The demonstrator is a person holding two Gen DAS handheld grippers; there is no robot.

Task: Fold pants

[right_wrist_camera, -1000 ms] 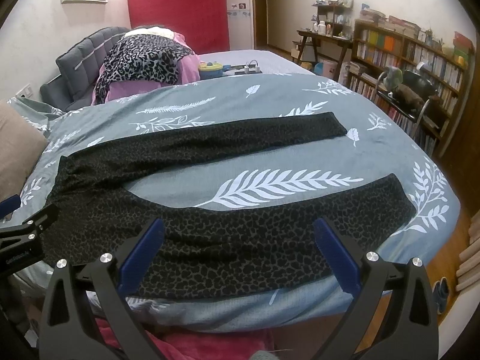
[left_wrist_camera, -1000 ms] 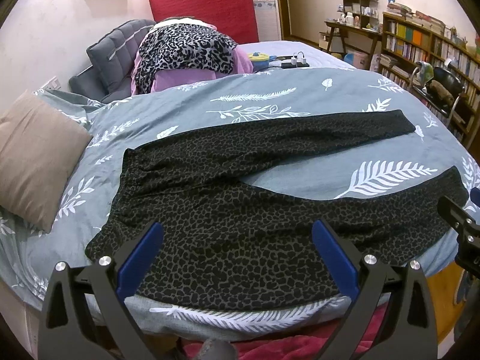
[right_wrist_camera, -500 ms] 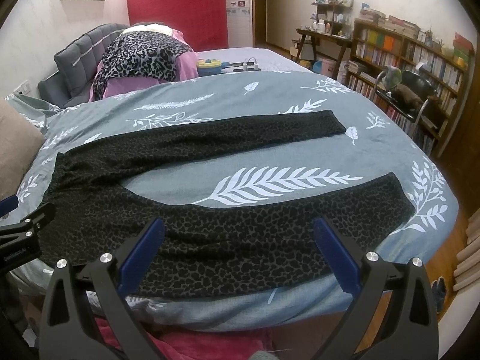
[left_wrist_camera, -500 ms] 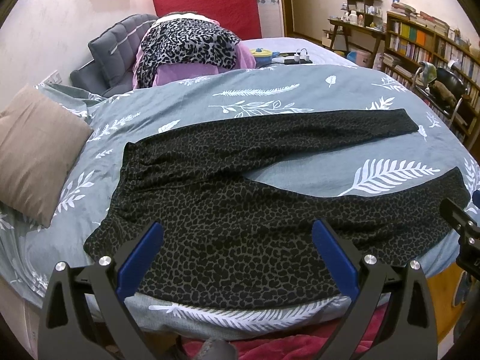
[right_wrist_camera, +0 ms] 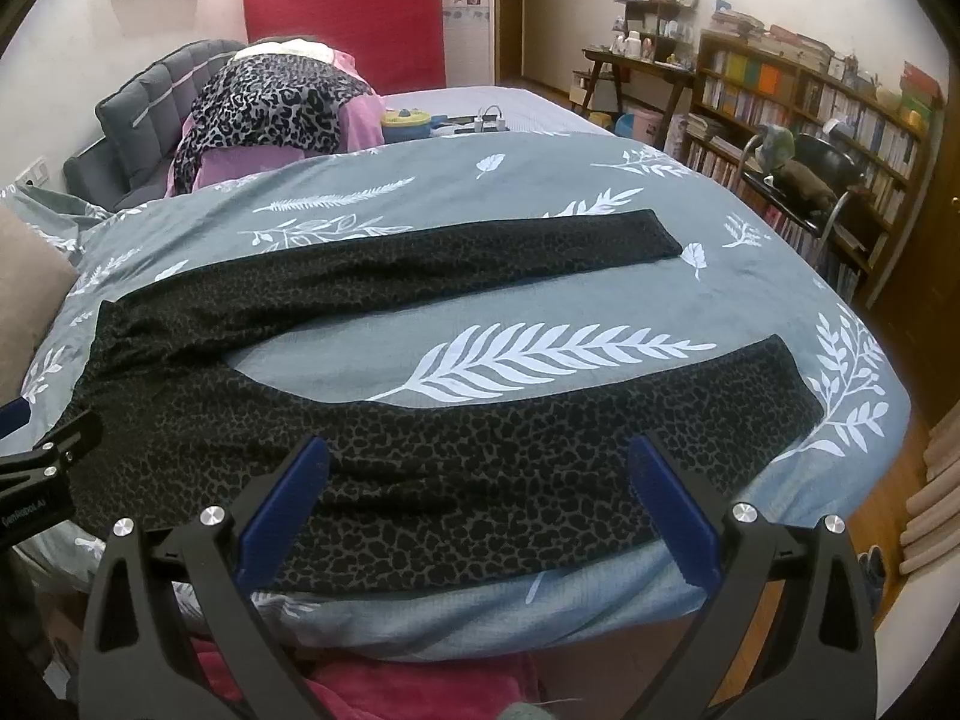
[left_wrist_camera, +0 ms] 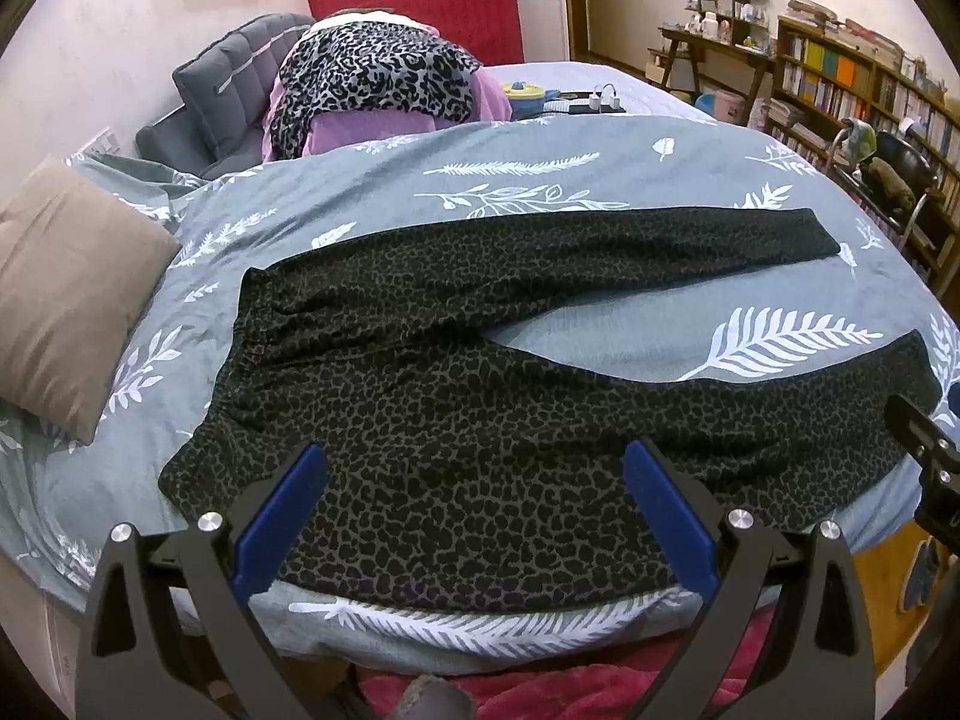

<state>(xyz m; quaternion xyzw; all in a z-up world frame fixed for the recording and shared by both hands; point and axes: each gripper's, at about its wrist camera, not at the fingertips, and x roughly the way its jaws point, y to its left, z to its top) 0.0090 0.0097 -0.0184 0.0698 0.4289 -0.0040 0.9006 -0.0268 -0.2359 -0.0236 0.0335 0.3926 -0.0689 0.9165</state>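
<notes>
Pants [left_wrist_camera: 468, 396] of soft spotted knit lie V-splayed; both grippers' blue-padded fingers [left_wrist_camera: 279, 519] gape empty.

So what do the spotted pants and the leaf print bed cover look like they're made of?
The pants look like a thin, soft, matte knit: they lie limp and flat, and the waistband puckers as if elasticated. The bed cover looks like a smooth woven fabric, perhaps cotton or microfibre, with a faint sheen and printed white leaves. The exact fibres can't be told from here.

Two black-framed grippers, left gripper [left_wrist_camera: 474, 516] and right gripper [right_wrist_camera: 477, 513], blue-padded fingers [left_wrist_camera: 279, 519], silver screw heads.
</notes>
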